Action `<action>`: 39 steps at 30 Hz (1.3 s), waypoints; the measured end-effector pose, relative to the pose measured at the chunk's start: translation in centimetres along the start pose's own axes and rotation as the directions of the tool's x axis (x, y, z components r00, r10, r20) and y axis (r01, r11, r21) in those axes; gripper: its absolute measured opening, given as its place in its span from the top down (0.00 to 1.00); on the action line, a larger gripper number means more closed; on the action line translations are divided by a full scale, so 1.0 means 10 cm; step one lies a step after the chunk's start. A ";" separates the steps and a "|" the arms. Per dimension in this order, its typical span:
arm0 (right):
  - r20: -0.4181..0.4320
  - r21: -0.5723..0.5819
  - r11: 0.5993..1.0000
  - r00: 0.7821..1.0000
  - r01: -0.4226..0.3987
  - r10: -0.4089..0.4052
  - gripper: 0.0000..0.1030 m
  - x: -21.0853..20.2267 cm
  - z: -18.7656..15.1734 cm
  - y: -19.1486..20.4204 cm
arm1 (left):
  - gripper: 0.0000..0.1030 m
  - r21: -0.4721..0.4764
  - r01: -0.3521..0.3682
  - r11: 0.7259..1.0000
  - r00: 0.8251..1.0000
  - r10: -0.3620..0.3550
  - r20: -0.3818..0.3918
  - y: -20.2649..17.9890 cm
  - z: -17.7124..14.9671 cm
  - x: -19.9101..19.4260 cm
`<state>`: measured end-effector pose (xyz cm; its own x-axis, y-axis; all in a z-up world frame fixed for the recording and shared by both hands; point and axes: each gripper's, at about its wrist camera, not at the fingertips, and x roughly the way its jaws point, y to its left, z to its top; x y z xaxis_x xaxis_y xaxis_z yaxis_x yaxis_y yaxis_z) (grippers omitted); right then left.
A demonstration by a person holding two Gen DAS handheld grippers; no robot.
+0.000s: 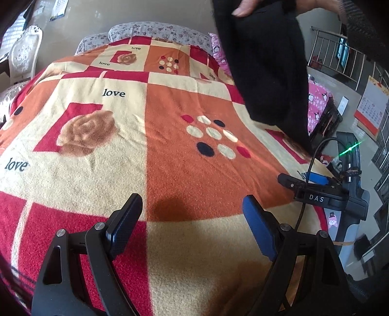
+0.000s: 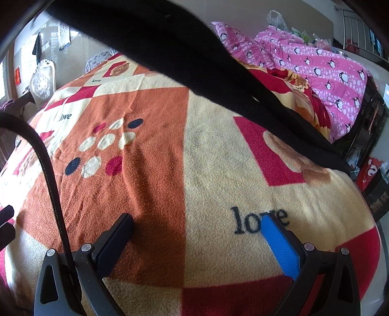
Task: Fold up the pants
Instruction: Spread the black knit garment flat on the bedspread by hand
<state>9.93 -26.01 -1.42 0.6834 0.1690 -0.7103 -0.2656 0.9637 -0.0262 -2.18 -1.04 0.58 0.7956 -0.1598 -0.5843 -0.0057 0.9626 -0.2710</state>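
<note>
Black pants (image 1: pixel 269 73) hang in the air at the upper right of the left wrist view, held from above by a person's hand (image 1: pixel 245 8). Their lower end reaches the blanket near its right edge. In the right wrist view the pants (image 2: pixel 194 58) cross the top as a dark diagonal band. My left gripper (image 1: pixel 192 201) is open low over the patterned blanket (image 1: pixel 121 150), nothing between its fingers. My right gripper (image 2: pixel 197 222) is open too, resting just above the blanket (image 2: pixel 206 170) by the word "love". The right gripper's body (image 1: pixel 325 194) shows at the right of the left wrist view.
The bed's blanket has red, orange and cream squares. A pink penguin quilt (image 2: pixel 323 65) is bunched at the far right. A white chair (image 1: pixel 24 53) stands at the far left, a metal railing (image 1: pixel 340 56) and a wall calendar (image 1: pixel 372 107) to the right. A black cable (image 2: pixel 48 175) crosses the left.
</note>
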 end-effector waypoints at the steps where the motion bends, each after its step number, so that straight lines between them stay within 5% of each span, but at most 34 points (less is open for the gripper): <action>1: 0.000 0.000 1.000 1.000 -0.001 0.001 0.00 0.00 0.01 0.00 | 0.18 -0.004 -0.001 1.000 1.000 0.001 0.000 0.01 0.00 0.00; 39: -0.001 0.000 1.000 1.000 -0.001 0.001 0.00 0.01 0.00 0.02 | 0.18 -0.052 0.030 0.998 0.999 -0.030 -0.017 0.15 0.04 0.05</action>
<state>9.99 -25.73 -1.49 0.6825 0.1699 -0.7109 -0.2666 0.9635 -0.0257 -1.57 0.46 0.23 0.7851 -0.1927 -0.5886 -0.0137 0.9447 -0.3276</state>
